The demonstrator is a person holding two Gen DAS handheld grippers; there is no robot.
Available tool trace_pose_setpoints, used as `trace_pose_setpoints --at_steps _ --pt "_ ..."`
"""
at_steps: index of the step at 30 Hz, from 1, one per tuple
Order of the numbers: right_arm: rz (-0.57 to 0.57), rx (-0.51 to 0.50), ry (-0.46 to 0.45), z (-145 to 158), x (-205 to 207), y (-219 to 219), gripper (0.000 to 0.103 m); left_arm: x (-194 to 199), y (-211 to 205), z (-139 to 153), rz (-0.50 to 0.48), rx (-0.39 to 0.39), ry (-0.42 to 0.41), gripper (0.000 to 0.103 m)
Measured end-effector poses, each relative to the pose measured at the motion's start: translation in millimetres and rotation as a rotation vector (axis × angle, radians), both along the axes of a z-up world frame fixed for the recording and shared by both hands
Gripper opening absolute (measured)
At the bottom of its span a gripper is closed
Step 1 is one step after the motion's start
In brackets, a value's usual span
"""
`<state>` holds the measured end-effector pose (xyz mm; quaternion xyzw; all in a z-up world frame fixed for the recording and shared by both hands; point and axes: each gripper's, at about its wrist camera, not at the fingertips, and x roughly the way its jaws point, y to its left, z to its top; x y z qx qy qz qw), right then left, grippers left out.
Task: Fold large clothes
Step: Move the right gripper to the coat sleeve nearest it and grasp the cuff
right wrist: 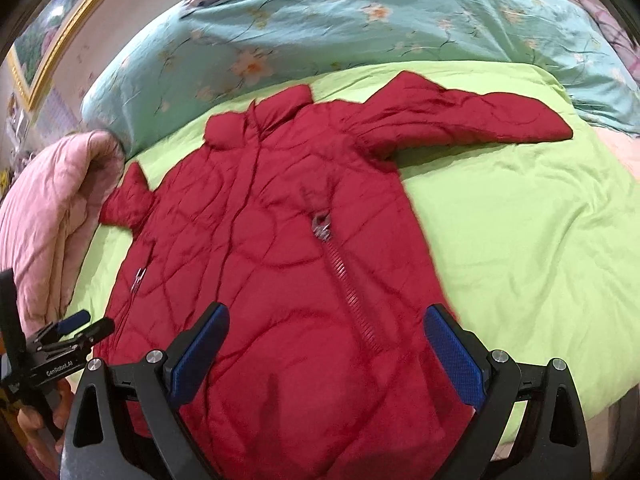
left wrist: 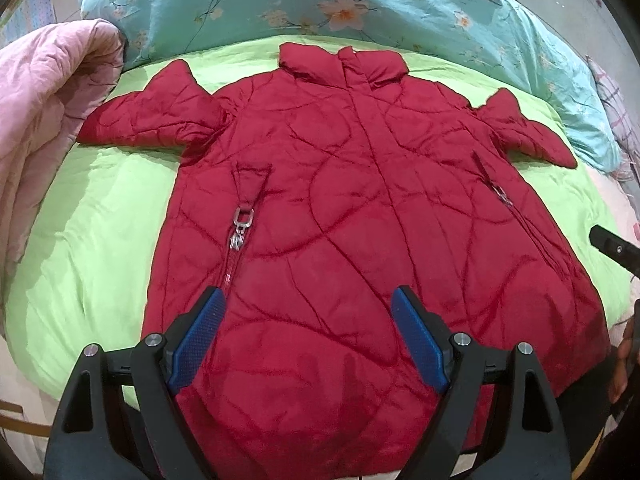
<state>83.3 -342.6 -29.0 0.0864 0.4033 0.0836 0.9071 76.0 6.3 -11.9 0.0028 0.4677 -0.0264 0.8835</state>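
Observation:
A red quilted coat [left wrist: 344, 200] lies flat and face up on a lime green sheet [left wrist: 100, 216], collar at the far end, sleeves spread to both sides. It also shows in the right wrist view [right wrist: 280, 264]. My left gripper [left wrist: 306, 300] is open and empty, hovering above the coat's hem. My right gripper [right wrist: 328, 316] is open and empty above the hem's right part, near a pocket zipper [right wrist: 352, 280]. The left gripper also shows at the left edge of the right wrist view [right wrist: 86, 322].
A pink quilt [left wrist: 44, 120] is bunched at the left of the bed. A teal flowered duvet [left wrist: 360, 4] lies across the far end. Bare green sheet [right wrist: 532, 248] extends right of the coat.

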Motion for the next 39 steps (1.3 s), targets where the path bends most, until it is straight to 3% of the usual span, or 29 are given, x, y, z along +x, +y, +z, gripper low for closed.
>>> trace_pose_setpoints --at_steps 11,23,31,39 --pt "-0.120 0.005 0.000 0.0 67.7 -65.2 0.099 32.1 7.7 7.4 0.016 -0.049 -0.061 0.086" --pt "-0.357 0.101 -0.005 -7.6 142.0 -168.8 0.094 75.7 3.5 -4.4 0.027 -0.026 -0.026 0.086" --pt "-0.511 0.187 -0.005 -21.5 188.0 -241.2 0.065 96.4 -3.2 -17.2 0.023 -0.024 0.004 0.086" --pt "-0.603 0.216 -0.026 -33.6 221.5 -286.8 0.055 113.3 -11.6 -36.9 0.015 -0.018 0.050 0.086"
